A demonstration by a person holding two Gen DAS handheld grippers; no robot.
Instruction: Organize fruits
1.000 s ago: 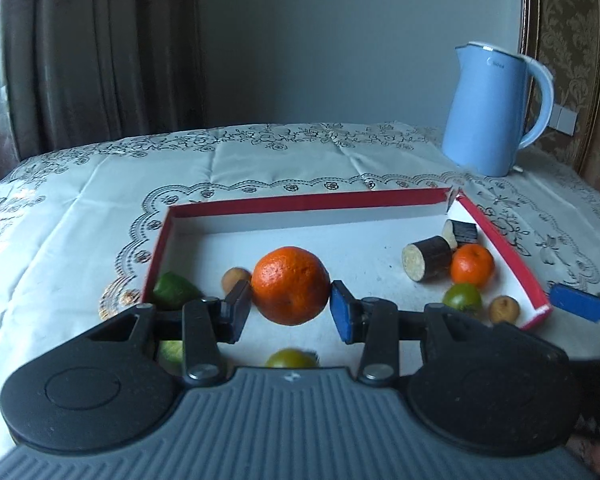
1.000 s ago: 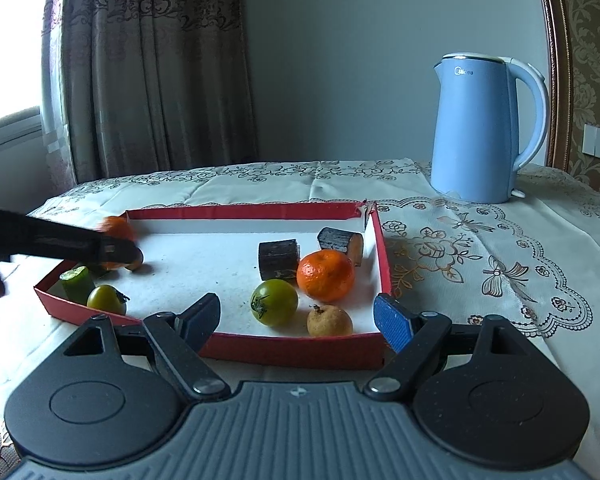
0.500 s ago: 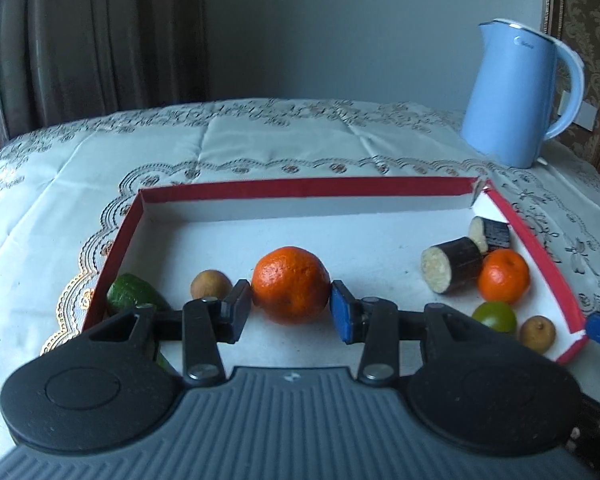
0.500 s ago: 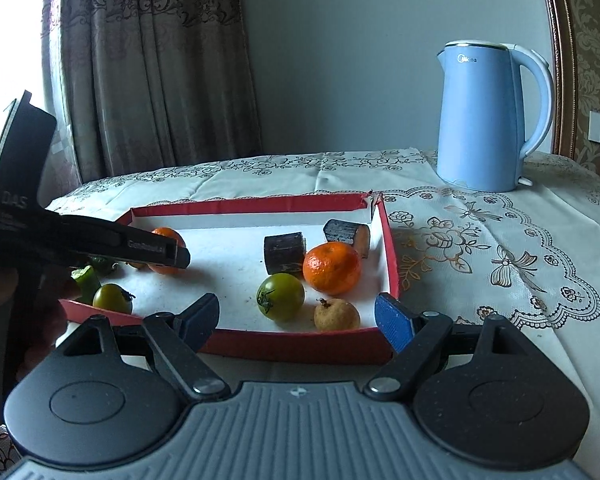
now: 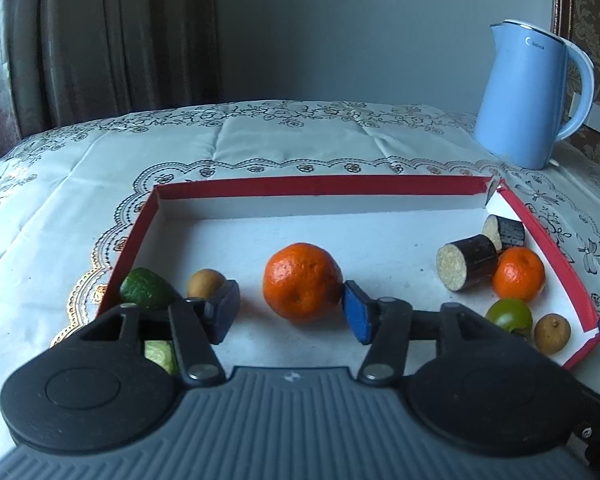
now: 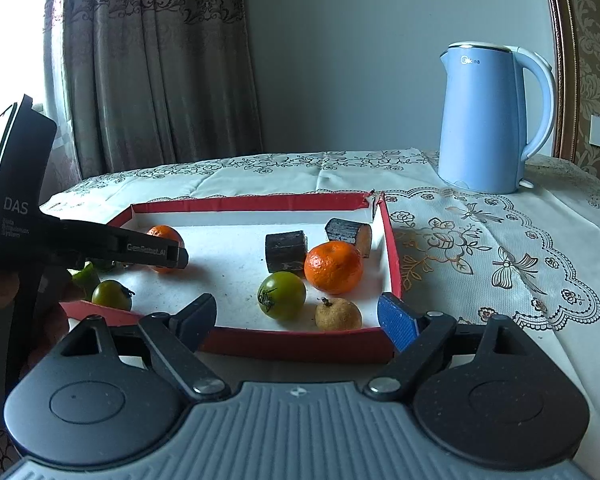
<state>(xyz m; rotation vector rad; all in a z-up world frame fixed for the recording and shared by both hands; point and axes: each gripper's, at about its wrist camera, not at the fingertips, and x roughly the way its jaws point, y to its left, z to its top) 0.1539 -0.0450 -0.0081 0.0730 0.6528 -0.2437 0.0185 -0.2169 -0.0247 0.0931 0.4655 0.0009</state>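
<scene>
I see the orange (image 5: 302, 282) sitting on the tray (image 5: 324, 185) floor between my left gripper (image 5: 292, 312) fingers, whose jaws have just been opening, pads clear of it. My right gripper (image 6: 300, 318) hangs spread and empty before the tray's near rim.

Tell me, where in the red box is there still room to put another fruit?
The widest bare floor in the red box lies along its far wall, between the big orange and the eggplant pieces. The near right corner is crowded: small orange, green tomato, brown fruit. The near left corner is busy too.
</scene>
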